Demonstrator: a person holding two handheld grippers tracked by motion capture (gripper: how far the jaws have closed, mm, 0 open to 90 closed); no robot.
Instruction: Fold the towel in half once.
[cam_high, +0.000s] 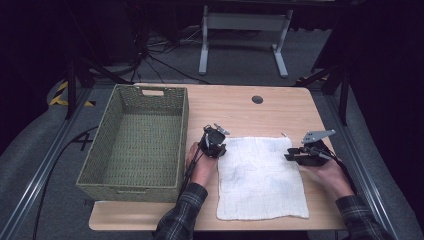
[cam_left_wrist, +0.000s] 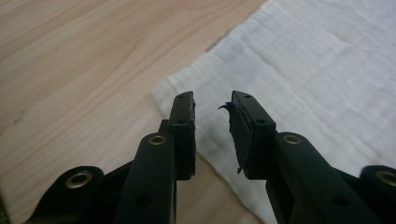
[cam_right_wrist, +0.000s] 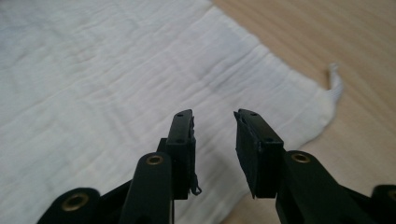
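Both grippers, left gripper (cam_high: 220, 141) and right gripper (cam_high: 294, 152), hover jaws parted and empty over the white cloth's (cam_high: 260, 177) far corners on the table (cam_high: 240, 107).

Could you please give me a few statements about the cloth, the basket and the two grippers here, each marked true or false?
1. The white cloth lies spread flat on the table. True.
2. The wicker basket holds folded cloths. False: nothing lies in it.
3. The left gripper is open over a cloth corner. True.
4. The right gripper is clamped on the cloth. False: its jaws stand apart.
5. The basket sits right of the cloth. False: left of it.
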